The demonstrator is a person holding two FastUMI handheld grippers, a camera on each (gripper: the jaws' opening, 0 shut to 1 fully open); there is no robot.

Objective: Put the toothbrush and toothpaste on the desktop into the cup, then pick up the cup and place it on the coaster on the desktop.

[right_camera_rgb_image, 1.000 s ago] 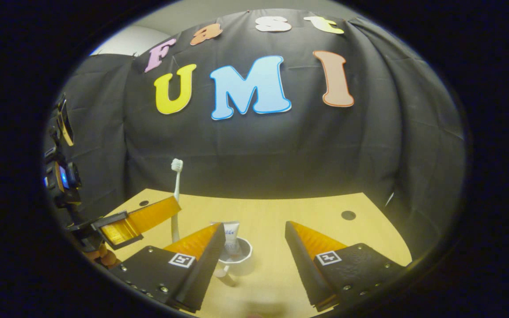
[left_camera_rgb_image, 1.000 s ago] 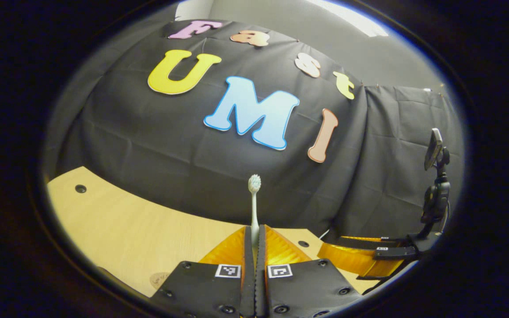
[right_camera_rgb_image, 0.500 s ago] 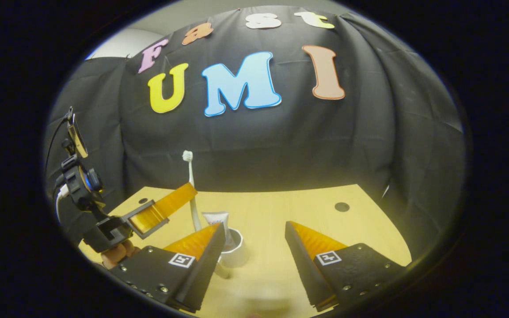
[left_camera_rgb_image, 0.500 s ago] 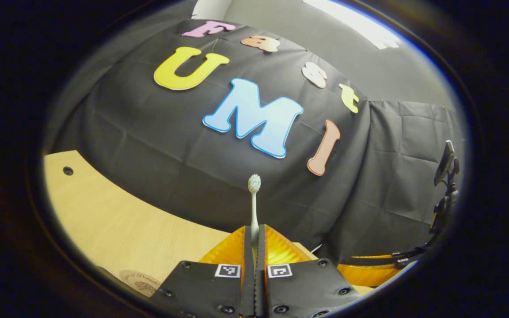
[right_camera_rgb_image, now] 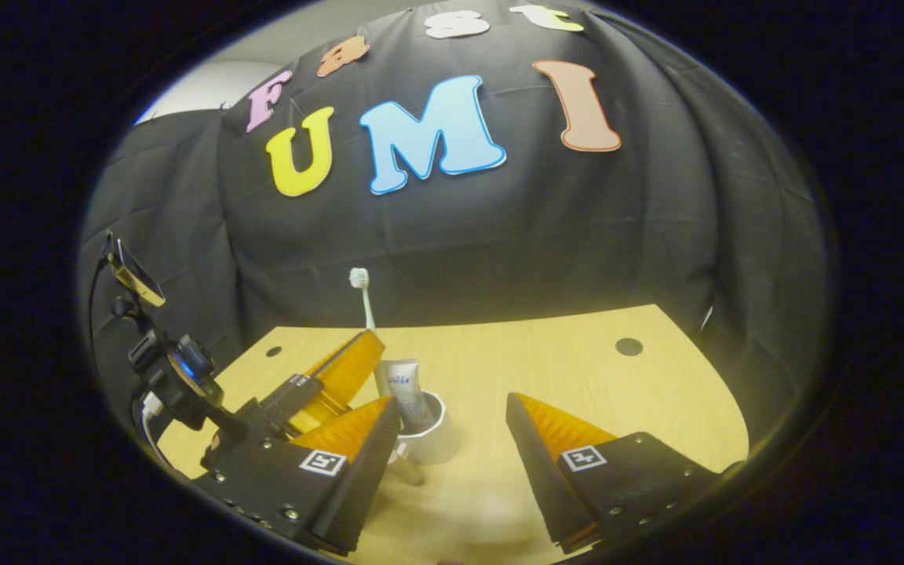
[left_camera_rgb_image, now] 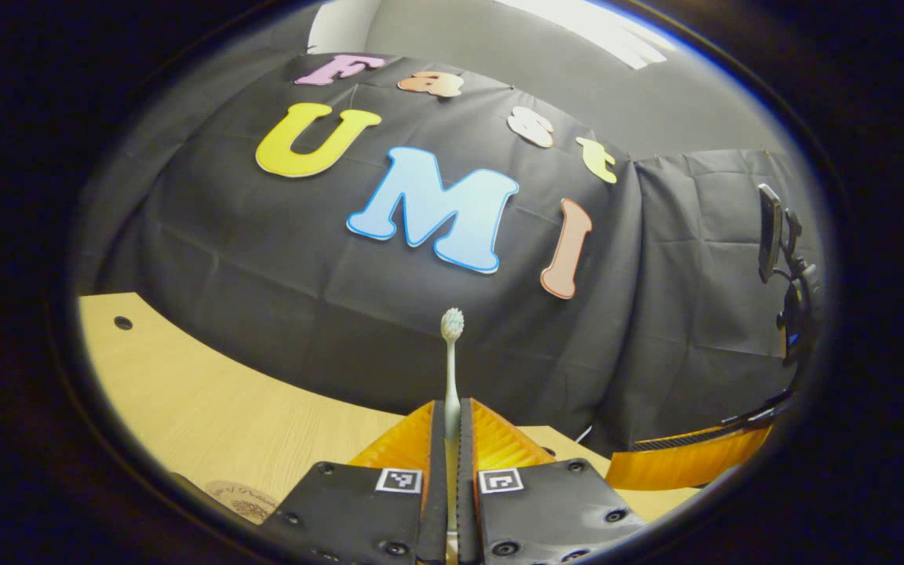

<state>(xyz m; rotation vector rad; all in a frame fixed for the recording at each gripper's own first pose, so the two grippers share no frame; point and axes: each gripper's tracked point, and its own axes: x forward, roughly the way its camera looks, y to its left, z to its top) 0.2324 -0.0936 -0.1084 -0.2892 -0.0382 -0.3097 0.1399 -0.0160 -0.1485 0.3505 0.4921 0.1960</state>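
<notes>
A pale toothbrush (left_camera_rgb_image: 452, 323) stands upright, bristles up, with my left gripper (left_camera_rgb_image: 452, 416) shut on its handle. In the right gripper view that left gripper (right_camera_rgb_image: 346, 373) holds the toothbrush (right_camera_rgb_image: 359, 284) just left of the white cup (right_camera_rgb_image: 435, 441), close to its rim. The brush's lower end is hidden. A toothpaste tube (right_camera_rgb_image: 405, 388) stands in the cup. My right gripper (right_camera_rgb_image: 452, 408) is open, its fingers on either side of the cup and a little nearer than it, touching nothing. A round coaster (left_camera_rgb_image: 240, 496) lies on the wooden desktop (left_camera_rgb_image: 216, 408) at lower left.
The desktop (right_camera_rgb_image: 546, 369) has small dark holes, one (right_camera_rgb_image: 628, 345) at the far right and one (left_camera_rgb_image: 122, 322) at the far left. Black cloth walls close off the back and sides. A phone on a mount (right_camera_rgb_image: 134, 271) rides on the left gripper.
My left gripper has carried the toothbrush toward the cup, so the brush now stands right beside the toothpaste. The right gripper stays open around the cup.
</notes>
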